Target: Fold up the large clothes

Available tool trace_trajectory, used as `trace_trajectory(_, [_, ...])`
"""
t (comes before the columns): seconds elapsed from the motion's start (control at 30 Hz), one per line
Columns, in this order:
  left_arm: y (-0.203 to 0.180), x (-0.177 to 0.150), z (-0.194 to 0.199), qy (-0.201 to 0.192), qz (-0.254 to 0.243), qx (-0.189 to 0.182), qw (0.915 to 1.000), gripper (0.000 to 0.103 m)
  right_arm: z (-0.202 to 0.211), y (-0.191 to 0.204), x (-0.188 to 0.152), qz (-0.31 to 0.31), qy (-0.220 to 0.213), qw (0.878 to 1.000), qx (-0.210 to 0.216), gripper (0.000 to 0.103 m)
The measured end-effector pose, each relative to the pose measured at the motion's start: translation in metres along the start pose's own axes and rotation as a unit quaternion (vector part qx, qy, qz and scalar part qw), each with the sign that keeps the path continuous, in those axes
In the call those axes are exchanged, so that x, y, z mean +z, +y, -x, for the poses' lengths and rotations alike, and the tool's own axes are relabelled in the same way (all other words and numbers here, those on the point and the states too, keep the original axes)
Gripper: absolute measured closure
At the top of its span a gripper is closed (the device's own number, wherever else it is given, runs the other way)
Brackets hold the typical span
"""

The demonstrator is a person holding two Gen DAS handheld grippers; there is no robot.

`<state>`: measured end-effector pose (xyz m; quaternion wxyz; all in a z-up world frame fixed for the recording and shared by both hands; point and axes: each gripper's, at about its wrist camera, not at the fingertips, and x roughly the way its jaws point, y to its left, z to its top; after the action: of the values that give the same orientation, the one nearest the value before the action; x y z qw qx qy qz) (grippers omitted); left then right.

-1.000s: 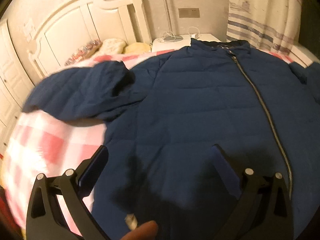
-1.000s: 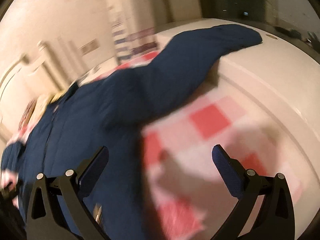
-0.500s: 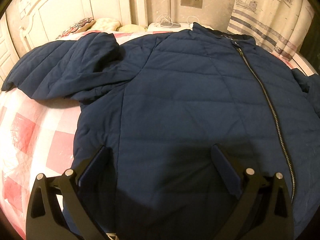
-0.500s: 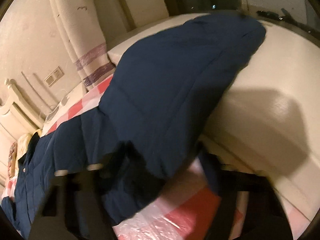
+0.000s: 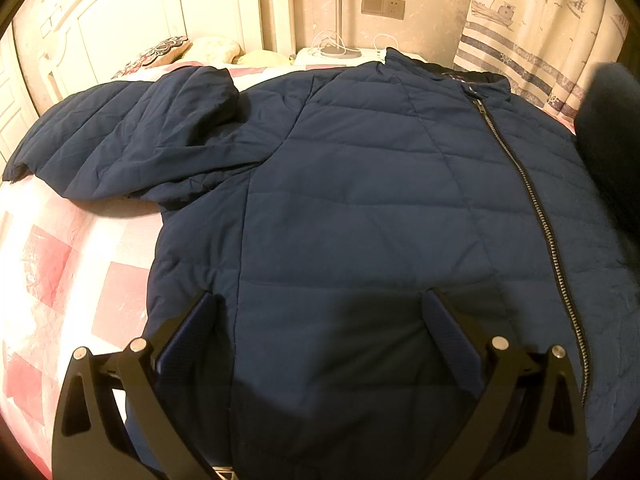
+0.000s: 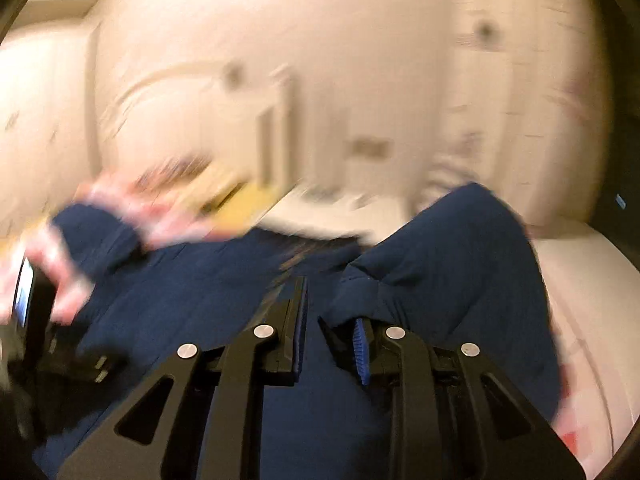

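Navy padded jacket (image 5: 360,208): zipped, spread across frame centre on pink-checked bedspread (image 5: 60,272). Left gripper (image 5: 320,328): jaws wide, empty, lower frame. Right gripper (image 6: 328,320): jaws narrow, pinching jacket sleeve (image 6: 440,264), frame centre.

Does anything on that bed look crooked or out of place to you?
Yes, the jacket is lopsided. One sleeve lies bunched and creased beside the body, over the checked bedcover. The other sleeve is lifted off the bed, pinched in the right gripper. The zipper is closed. Nothing looks torn.
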<state>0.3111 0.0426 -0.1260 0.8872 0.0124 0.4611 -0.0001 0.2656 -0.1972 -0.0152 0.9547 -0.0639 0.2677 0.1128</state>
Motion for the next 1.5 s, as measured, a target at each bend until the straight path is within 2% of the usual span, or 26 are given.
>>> trace_trajectory(0.07, [0.000,0.000,0.000,0.000,0.001,-0.001,1.0000,0.002,-0.034,0.036,-0.020,0.033,0.084,0.996,0.004,0.077])
trace_trajectory(0.1, [0.000,0.001,0.000,0.000,0.001,-0.002,1.0000,0.002,-0.047,0.044,-0.031,0.034,0.116,0.993,0.004,0.077])
trace_trajectory(0.13, [0.001,0.001,0.000,-0.001,0.001,-0.002,1.0000,0.002,-0.070,0.048,-0.049,0.030,0.166,0.986,0.004,0.076])
trace_trajectory(0.2, [0.002,0.000,0.000,-0.002,0.003,-0.004,1.0000,0.002,-0.073,0.043,-0.058,0.028,0.158,0.987,-0.003,0.076])
trace_trajectory(0.27, [0.002,0.000,0.000,-0.002,0.004,-0.006,1.0000,0.002,-0.067,0.028,-0.057,-0.008,0.169,0.985,0.028,0.066])
trace_trajectory(0.3, [0.002,0.000,0.000,-0.002,0.004,-0.006,1.0000,0.002,-0.064,0.019,-0.057,-0.034,0.180,0.981,0.062,0.044])
trace_trajectory(0.33, [0.003,0.000,0.000,-0.002,0.004,-0.006,1.0000,0.002,-0.060,0.012,-0.055,-0.056,0.182,0.978,0.087,0.033])
trace_trajectory(0.37, [0.003,0.000,0.000,-0.002,0.004,-0.006,1.0000,0.002,-0.050,0.006,-0.055,-0.071,0.175,0.977,0.094,0.033])
trace_trajectory(0.47, [0.004,0.000,0.001,-0.004,0.008,-0.011,0.9999,0.002,-0.006,-0.029,-0.062,-0.124,0.123,0.981,0.080,0.033])
trace_trajectory(0.53, [0.003,0.000,0.001,-0.005,0.008,-0.011,0.9999,0.002,0.021,-0.062,-0.073,-0.191,0.090,0.975,0.067,0.033])
trace_trajectory(0.63, [0.003,0.000,0.001,-0.005,0.008,-0.011,0.9999,0.002,0.051,-0.130,-0.096,-0.328,0.058,0.942,0.038,0.033])
trace_trajectory(0.67, [0.003,0.000,0.001,-0.005,0.008,-0.011,0.9999,0.002,0.058,-0.154,-0.107,-0.376,0.058,0.924,0.032,0.033])
trace_trajectory(0.73, [0.003,0.000,0.000,-0.004,0.007,-0.009,0.9999,0.002,0.055,-0.187,-0.125,-0.433,0.074,0.898,0.034,0.032])
trace_trajectory(0.83, [0.003,0.000,0.000,-0.004,0.007,-0.009,0.9999,0.002,0.042,-0.210,-0.133,-0.458,0.077,0.885,0.023,0.032])
trace_trajectory(0.93, [0.003,0.000,0.000,-0.005,0.006,-0.009,0.9999,0.002,0.021,-0.233,-0.126,-0.483,0.074,0.872,0.012,0.032])
trace_trajectory(1.0, [0.003,0.000,0.000,-0.005,0.007,-0.009,0.9999,0.002,0.013,-0.234,-0.127,-0.497,0.070,0.865,0.009,0.033])
trace_trajectory(1.03, [0.003,0.000,0.000,-0.005,0.007,-0.009,0.9999,0.002,0.003,-0.233,-0.123,-0.504,0.063,0.861,0.013,0.046])
trace_trajectory(1.07, [0.003,0.000,0.000,-0.005,0.006,-0.008,0.9999,0.002,0.001,-0.230,-0.119,-0.499,0.055,0.865,0.011,0.051])
trace_trajectory(1.13, [0.003,0.000,0.000,-0.004,0.006,-0.008,0.9999,0.002,0.004,-0.205,-0.090,-0.438,0.016,0.898,-0.019,0.061])
trace_trajectory(1.17, [0.003,0.000,0.000,-0.005,0.006,-0.008,0.9999,0.002,0.007,-0.193,-0.074,-0.408,0.000,0.913,-0.020,0.063])
trace_trajectory(1.2, [0.003,0.000,0.000,-0.005,0.005,-0.007,1.0000,0.002,0.011,-0.178,-0.059,-0.379,-0.013,0.925,-0.016,0.067])
trace_trajectory(1.3, [0.005,0.000,0.001,-0.005,0.007,-0.009,0.9999,0.002,0.010,-0.118,-0.006,-0.279,-0.043,0.959,0.014,0.068])
trace_trajectory(1.4, [0.008,0.000,0.002,-0.009,0.013,-0.019,0.9997,0.002,-0.004,-0.046,0.033,-0.180,-0.044,0.981,0.056,0.067])
trace_trajectory(1.5, [0.014,0.000,0.003,-0.014,0.026,-0.036,0.9989,0.002,-0.027,0.020,0.047,-0.102,-0.009,0.987,0.122,0.066])
